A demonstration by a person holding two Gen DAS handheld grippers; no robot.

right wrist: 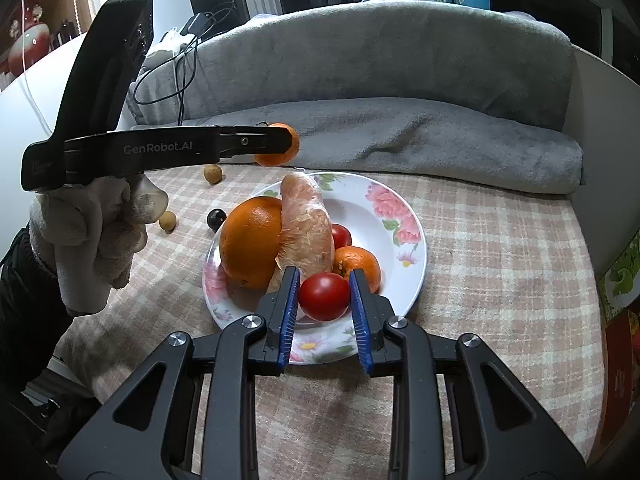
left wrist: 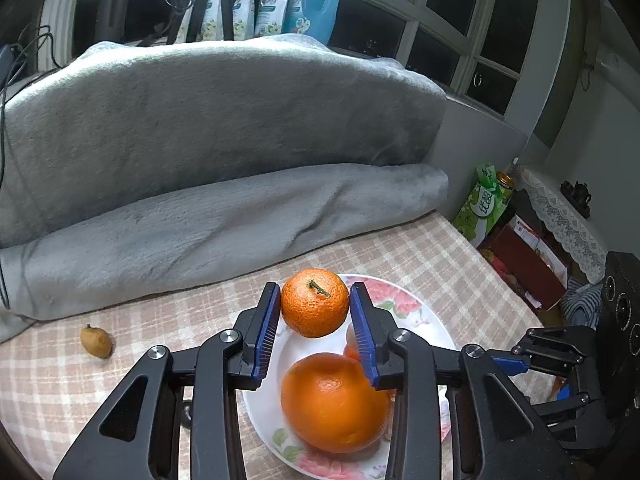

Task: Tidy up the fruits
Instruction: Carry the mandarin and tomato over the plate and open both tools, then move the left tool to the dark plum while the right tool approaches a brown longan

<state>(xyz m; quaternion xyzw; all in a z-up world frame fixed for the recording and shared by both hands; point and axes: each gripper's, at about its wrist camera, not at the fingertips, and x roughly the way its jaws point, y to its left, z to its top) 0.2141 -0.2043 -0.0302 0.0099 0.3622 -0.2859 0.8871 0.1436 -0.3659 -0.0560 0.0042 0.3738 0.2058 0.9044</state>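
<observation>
Right tool [right wrist: 325,308] clamps tomato [right wrist: 324,296], unseen from left wrist.

In the left wrist view the big orange [left wrist: 334,402] covers most of the fruit behind it, and the plate [left wrist: 416,320] runs off the bottom edge. From the right wrist, the left claw [right wrist: 286,142] hides half the tangerine [right wrist: 294,140].

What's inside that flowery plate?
The plate holds a big orange, a peeled citrus piece, a mandarin and two tomatoes. Anything beneath them is hidden.
</observation>
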